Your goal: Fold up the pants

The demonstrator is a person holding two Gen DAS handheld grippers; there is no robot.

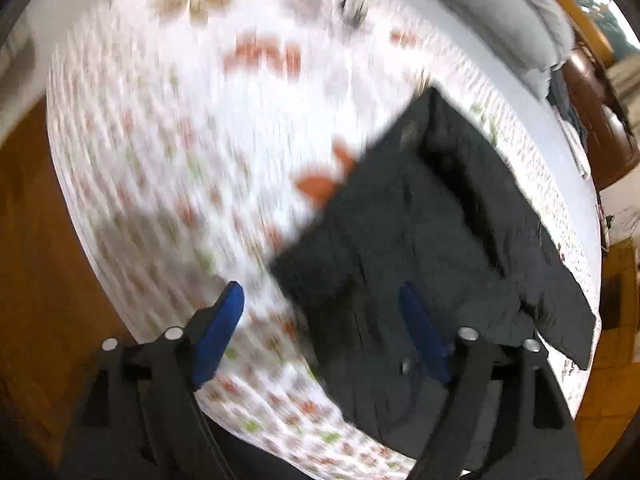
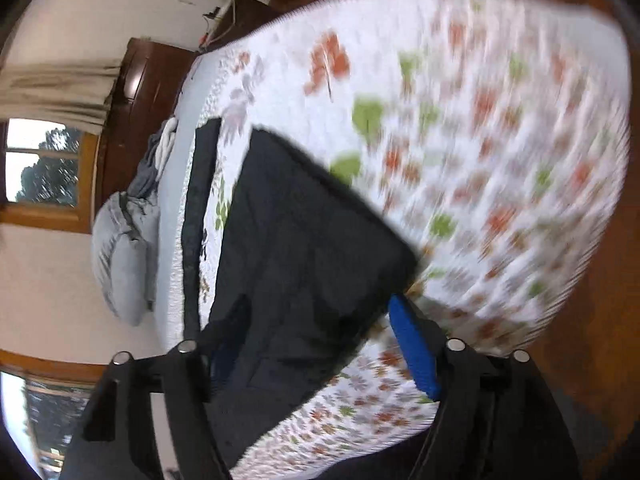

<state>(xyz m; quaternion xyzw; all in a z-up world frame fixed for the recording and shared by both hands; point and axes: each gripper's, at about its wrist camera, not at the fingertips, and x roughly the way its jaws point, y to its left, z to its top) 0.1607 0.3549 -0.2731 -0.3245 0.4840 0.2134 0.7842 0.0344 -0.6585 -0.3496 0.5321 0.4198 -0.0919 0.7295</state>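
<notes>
Your left gripper had its fingers spread wide, nothing clamped; the near edge of the dark pants lay below and just beyond the right-hand finger, apart from the pads. Your right gripper was likewise released, with the same folded pants lying flat on the floral bedspread beyond both fingers.

Risk, as judged: both views were motion-blurred, so a fast pull-away could snag a finger in loose cloth and drag the fold open.

Farther out, only the right wrist view showed a second dark strip left of the pants, a pillow and a window.
</notes>
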